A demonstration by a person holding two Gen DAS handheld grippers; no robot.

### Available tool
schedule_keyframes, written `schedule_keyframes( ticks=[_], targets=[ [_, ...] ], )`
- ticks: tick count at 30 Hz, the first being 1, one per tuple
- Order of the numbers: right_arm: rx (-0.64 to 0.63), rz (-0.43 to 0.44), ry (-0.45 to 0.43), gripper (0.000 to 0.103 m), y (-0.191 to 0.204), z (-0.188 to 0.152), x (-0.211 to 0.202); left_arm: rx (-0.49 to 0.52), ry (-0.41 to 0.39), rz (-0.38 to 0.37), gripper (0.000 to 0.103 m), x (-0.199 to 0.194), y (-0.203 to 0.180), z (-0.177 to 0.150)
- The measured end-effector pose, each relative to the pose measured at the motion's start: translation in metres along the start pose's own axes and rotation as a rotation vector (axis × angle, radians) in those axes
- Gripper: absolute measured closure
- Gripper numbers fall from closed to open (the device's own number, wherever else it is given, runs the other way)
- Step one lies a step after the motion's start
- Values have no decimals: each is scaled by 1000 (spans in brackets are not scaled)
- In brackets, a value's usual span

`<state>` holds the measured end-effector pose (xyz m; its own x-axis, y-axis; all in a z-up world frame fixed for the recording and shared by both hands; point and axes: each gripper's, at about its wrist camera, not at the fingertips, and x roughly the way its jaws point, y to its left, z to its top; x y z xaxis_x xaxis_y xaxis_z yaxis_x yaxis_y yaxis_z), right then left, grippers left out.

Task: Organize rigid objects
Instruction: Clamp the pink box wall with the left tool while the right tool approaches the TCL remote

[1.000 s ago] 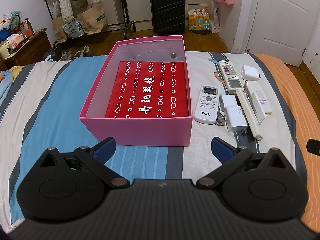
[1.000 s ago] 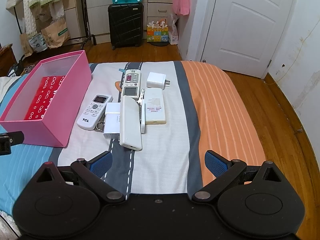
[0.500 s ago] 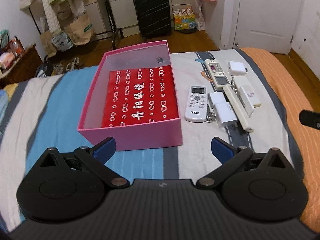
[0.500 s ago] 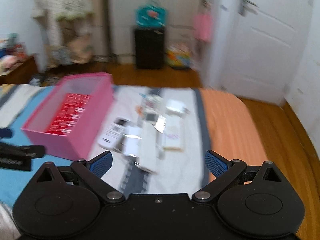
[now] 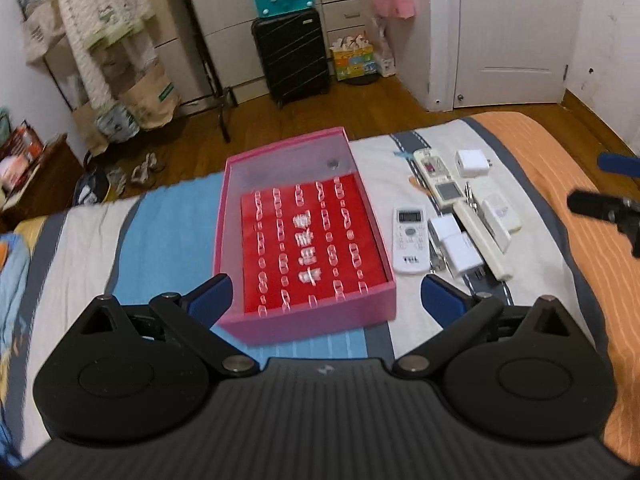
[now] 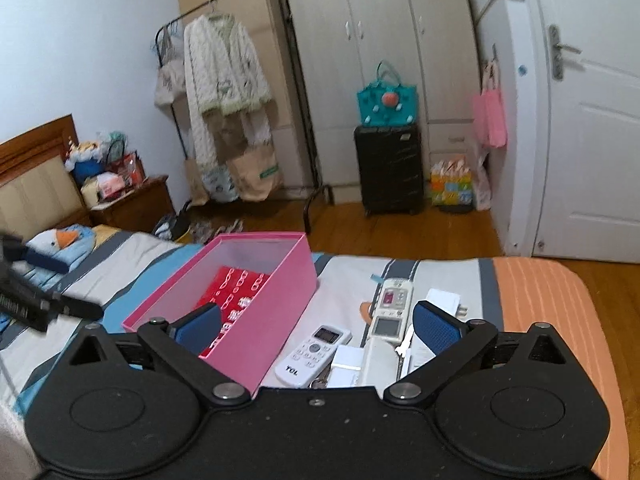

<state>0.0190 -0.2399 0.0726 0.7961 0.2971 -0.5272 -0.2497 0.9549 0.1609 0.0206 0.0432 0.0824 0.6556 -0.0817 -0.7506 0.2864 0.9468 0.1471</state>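
An open pink box (image 5: 316, 316) with a red patterned lining sits on the striped bed; the right wrist view shows the same pink box (image 6: 276, 320) from its right side. To its right lie a white TCL remote (image 5: 409, 238), two longer remotes (image 5: 438, 178), several white chargers (image 5: 460, 254) and a white card-like device (image 5: 500, 214). My left gripper (image 5: 325, 298) hovers open above the box's near wall, holding nothing. My right gripper (image 6: 318, 326) hangs open low over the TCL remote (image 6: 312, 356) and the chargers (image 6: 346, 364), empty.
The bed (image 5: 80, 248) has blue, grey, white and orange stripes. Beyond its foot are a wooden floor, a black suitcase (image 5: 294, 60), a clothes rack (image 6: 224, 112), wardrobes and a white door (image 5: 516, 28). A nightstand (image 6: 132, 200) and a plush toy (image 6: 60, 244) are at left.
Both grippers rose and tilted up. The right one swung left and dropped close over the remotes, now facing the wardrobe. Both stayed open and empty.
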Motion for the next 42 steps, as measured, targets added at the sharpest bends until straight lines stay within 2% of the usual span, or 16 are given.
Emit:
schedule_keyframes(
  ticks=[3,6,9,14,18,22,24,25,27,31,33,34,36,38,41,42],
  targets=[
    [32,31,72,0,-9,14,8,10,4,11,1,8,9,23],
    [76,55,143,0,-12,19,9,6,-2,-20,1,20,23,39],
    [92,60,200,2,-11,23,17,-38,12,-21,2,39,43,45],
    [77,41,268,12,-2,24,44,-106,29,-33,2,76,82,30],
    [92,52,311,26,1,21,73,-195,116,-65,6,116,113,6],
    [117,61,353,38,5,14,104,-241,155,-80,10,147,133,-11],
    [97,58,373,38,12,11,120,-236,168,-75,13,159,139,-17],
    [86,54,380,38,15,10,128,-248,179,-81,15,166,143,-19],
    [70,44,398,38,20,8,142,-282,201,-90,29,178,152,-22],
    [30,25,425,38,31,4,170,-295,217,-94,38,195,158,-26],
    [-6,17,434,38,35,1,183,-294,220,-96,48,203,161,-29],
    [-25,13,441,40,38,-1,189,-294,222,-92,51,206,161,-30],
    [-47,8,460,49,39,-6,201,-294,217,-94,69,213,163,-33],
    [-50,-2,480,57,38,-12,214,-302,229,-104,78,221,165,-33],
    [-5,-32,514,58,28,-21,235,-328,248,-80,83,235,169,-38],
    [21,-49,525,57,25,-24,241,-342,254,-100,89,239,171,-39]
  ],
)
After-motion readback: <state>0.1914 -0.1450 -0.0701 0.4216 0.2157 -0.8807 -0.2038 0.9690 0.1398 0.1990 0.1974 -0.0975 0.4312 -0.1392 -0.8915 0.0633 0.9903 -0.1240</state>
